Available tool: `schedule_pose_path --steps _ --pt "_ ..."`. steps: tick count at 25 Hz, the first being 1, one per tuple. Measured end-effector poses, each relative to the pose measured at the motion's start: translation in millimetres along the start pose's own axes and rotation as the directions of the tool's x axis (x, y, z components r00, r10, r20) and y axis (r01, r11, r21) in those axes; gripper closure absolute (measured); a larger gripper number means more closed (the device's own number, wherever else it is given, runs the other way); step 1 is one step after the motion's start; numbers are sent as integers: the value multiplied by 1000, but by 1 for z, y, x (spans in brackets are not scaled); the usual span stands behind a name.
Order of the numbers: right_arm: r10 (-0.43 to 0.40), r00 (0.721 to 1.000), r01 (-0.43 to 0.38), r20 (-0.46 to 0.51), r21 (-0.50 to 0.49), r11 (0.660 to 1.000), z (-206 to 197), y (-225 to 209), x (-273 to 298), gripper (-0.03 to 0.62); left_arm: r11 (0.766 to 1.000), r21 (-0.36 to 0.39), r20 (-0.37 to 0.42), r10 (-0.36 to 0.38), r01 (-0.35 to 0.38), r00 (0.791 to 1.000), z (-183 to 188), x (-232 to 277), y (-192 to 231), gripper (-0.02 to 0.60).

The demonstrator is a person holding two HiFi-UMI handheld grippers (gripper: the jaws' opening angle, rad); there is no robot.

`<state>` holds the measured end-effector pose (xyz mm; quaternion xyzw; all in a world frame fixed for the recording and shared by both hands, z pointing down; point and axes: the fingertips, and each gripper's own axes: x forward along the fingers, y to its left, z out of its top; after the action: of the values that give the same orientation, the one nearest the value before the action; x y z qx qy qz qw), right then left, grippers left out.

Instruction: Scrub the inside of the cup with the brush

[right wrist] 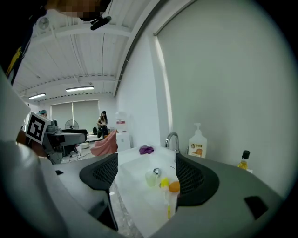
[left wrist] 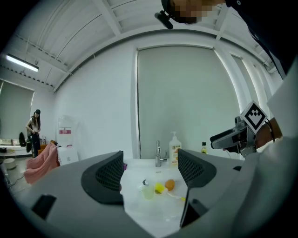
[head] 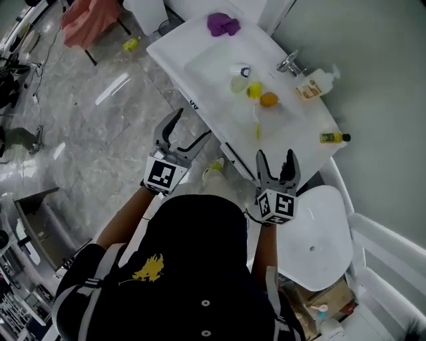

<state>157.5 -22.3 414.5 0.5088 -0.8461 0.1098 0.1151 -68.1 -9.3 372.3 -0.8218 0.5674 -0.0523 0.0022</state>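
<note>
Open air before sink [head: 174, 58], faucet [head: 290, 63] behind

Washroom corner in an open hall: white sink [head: 194, 41], faucet [head: 289, 63], soap bottle [head: 313, 85].

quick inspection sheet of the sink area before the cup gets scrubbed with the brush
surface: white sink counter with a sunken basin.
job's things: pale cup and yellow brush sit next to each other in the basin, untouched.
clutter: orange round thing beside the brush; purple cloth on the far corner; soap pump bottle and small dark-capped bottle along the wall.
grippers: left gripper and right gripper both open and empty, near the counter's front edge, not over the basin.
cables: nothing seen at the sink.
surroundings: faucet, toilet, glossy floor, pink cloth farther off.
</note>
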Motion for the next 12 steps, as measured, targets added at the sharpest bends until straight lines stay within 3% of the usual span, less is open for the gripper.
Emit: schedule_pose_path --steps 5,12 --pt "16 1000 -16 -17 -3 1000 10 -21 47 192 1000 -10 5 7 -7 1000 5 42 18 210" --pt "-32 996 32 -77 4 999 0 -29 84 191 999 -18 -67 -50 49 996 -35 89 55 209"
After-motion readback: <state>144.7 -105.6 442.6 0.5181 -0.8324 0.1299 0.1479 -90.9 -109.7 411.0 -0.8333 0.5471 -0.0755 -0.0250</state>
